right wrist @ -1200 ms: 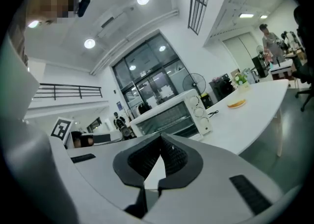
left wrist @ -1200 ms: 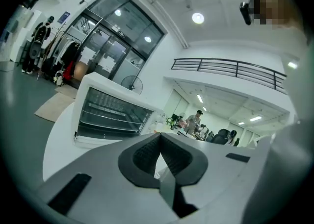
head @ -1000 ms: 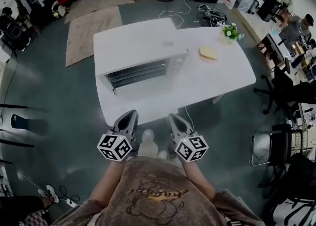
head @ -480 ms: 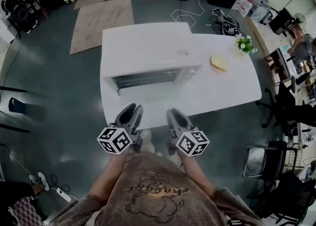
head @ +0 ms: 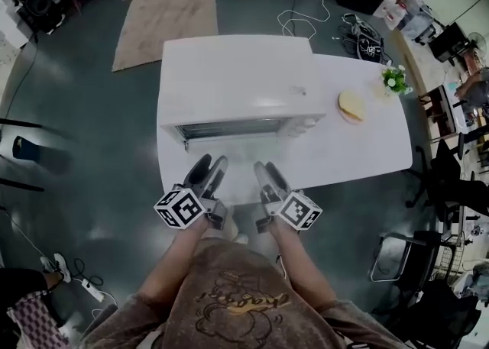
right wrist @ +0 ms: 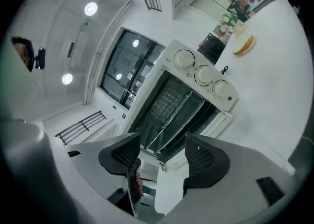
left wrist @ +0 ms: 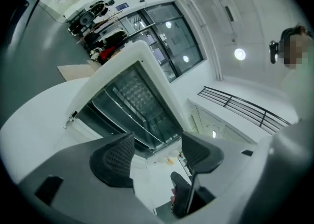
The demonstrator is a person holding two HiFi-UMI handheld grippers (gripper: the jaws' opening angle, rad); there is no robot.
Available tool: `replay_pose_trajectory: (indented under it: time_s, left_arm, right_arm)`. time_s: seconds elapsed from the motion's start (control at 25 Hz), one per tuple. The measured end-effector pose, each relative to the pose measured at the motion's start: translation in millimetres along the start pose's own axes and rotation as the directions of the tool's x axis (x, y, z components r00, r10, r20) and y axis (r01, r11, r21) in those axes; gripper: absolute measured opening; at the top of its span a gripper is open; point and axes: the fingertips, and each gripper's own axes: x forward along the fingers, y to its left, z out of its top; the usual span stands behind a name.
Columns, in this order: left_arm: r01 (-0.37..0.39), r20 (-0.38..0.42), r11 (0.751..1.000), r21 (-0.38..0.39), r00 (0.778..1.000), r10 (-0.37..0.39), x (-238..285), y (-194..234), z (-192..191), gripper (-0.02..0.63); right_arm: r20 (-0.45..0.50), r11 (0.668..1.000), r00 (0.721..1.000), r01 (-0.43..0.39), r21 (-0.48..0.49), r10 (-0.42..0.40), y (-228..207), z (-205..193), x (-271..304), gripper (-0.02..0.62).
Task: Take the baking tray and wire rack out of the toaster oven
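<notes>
A white toaster oven [head: 237, 84] stands on the white table [head: 359, 149], its front facing me and its glass door [head: 233, 150] folded down. Inside, the wire rack [right wrist: 169, 98] and the baking tray [left wrist: 125, 115] under it show as dark shelves. My left gripper [head: 208, 168] and right gripper [head: 264, 172] hover side by side at the table's near edge, just short of the door. Both point at the oven mouth. The left gripper [left wrist: 157, 144] and right gripper [right wrist: 162, 147] have their jaws opening wide, with nothing between them.
Three knobs [right wrist: 203, 76] sit on the oven's right side. A yellowish bread-like piece [head: 351, 105] and a small potted plant [head: 394, 80] lie at the table's right end. Rugs [head: 164, 15], cables [head: 359, 30] and office chairs [head: 401, 260] surround the table.
Both grippers have moved forward from in front of my body to the table's near edge, close to the oven. Their jaws have spread apart. The oven now looks nearer and squarer to me.
</notes>
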Motion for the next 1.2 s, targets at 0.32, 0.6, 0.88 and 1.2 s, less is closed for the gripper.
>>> replay_pose_trajectory:
  time_s: [0.32, 0.6, 0.88, 1.2]
  left_arm:
    - [-0.046, 0.031, 0.99, -0.134, 0.998, 0.051, 38.1, 53.4, -3.8, 0.278]
    - [-0.095, 0.057, 0.966, -0.239, 0.992, 0.111, 64.0, 104.6, 1.5, 0.276]
    - [-0.082, 0.1, 0.942, -0.325, 0.988, 0.12, 81.0, 124.1, 9.6, 0.254]
    - [-0.053, 0.113, 0.925, -0.377, 0.988, 0.102, 87.0, 131.0, 15.8, 0.154]
  right_arm:
    - [0.033, 0.985, 0.999, 0.018, 0.169, -0.024, -46.6, 2.8, 48.4, 0.252]
    - [0.058, 0.975, 0.996, 0.058, 0.213, -0.071, -75.4, 13.8, 86.7, 0.252]
    - [0.078, 0.966, 0.992, 0.072, 0.247, -0.094, -89.3, 21.9, 118.2, 0.252]
    - [0.131, 0.968, 0.986, 0.071, 0.241, -0.106, -88.5, 31.1, 135.8, 0.151]
